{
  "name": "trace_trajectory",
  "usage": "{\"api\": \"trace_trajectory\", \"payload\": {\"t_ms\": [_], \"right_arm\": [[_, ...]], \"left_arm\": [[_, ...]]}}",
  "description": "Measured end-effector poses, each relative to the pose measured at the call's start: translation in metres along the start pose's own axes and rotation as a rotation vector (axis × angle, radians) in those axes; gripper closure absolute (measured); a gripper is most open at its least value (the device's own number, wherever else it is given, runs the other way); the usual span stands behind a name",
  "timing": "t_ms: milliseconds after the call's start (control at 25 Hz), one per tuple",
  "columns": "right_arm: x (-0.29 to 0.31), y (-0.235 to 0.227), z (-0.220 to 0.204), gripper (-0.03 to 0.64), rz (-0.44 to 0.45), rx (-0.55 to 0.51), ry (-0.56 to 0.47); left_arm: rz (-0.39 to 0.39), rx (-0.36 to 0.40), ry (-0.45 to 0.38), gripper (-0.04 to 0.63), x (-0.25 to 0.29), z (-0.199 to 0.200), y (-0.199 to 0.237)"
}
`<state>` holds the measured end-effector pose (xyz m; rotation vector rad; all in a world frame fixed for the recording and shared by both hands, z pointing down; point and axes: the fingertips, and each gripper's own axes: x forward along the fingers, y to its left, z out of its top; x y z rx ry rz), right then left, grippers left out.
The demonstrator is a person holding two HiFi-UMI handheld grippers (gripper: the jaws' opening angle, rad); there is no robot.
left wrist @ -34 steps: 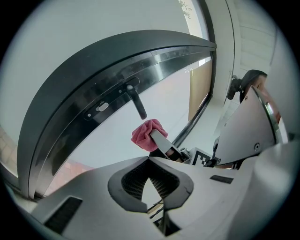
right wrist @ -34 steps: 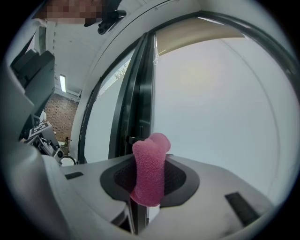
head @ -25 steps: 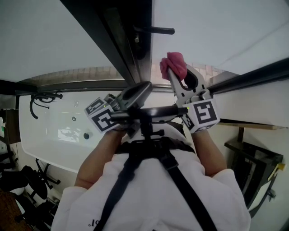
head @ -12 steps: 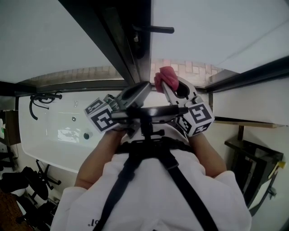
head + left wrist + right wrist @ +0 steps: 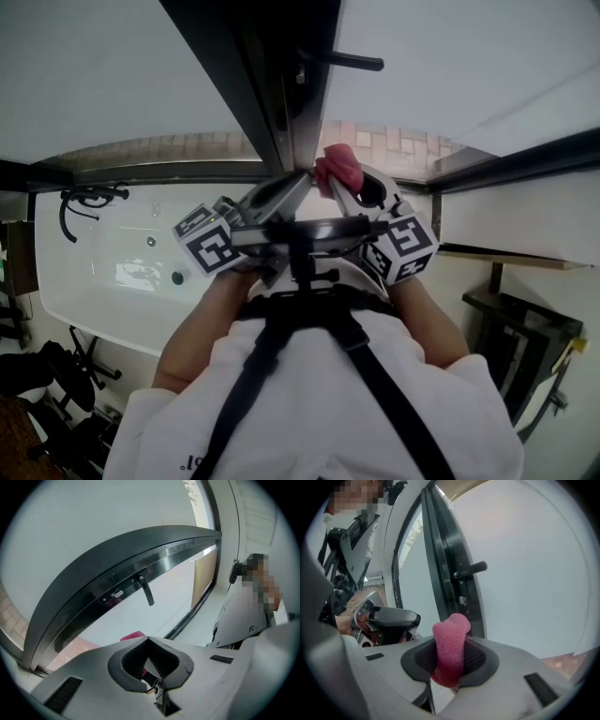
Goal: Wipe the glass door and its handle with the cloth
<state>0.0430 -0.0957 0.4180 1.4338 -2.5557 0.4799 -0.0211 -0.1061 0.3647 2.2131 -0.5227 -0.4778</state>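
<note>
The pink cloth (image 5: 337,169) is now seen lower and further left than a second ago, when it was held higher on the pane. It has been brought in against the dark door frame (image 5: 281,94), and the right gripper (image 5: 343,187) has been drawn down with it.

One cloth, one handle and two grippers are counted, with one marker cube on each gripper.

In the right gripper view the cloth (image 5: 451,644) is pinched upright between the two ribbed pads of the right gripper (image 5: 451,662). A rounded wad is left standing above the jaws, which are closed tightly on it. The wad is pointed towards the frame, below the single black lever handle (image 5: 469,569).

The left gripper (image 5: 149,649) is held with its jaws closed tip to tip and nothing is gripped between them. The cloth (image 5: 132,636) is glimpsed just beyond its tip. In the head view the left gripper (image 5: 292,184) lies just beside the cloth. The glass door (image 5: 450,66) is seen above, with its handle (image 5: 342,61) well clear of both grippers.
</note>
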Motion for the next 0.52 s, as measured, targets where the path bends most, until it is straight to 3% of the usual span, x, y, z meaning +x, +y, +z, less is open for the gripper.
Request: {"api": "trace_trajectory", "payload": {"t_ms": [240, 520], "right_arm": [[0.014, 0.025, -0.004, 0.520, -0.001, -0.013, 0.013], [0.033, 0.058, -0.021, 0.520, -0.018, -0.025, 0.046]], "left_arm": [[-0.002, -0.009, -0.008, 0.603, -0.025, 0.009, 0.008], [-0.054, -0.106, 0.000, 0.603, -0.055, 0.014, 0.027]]}}
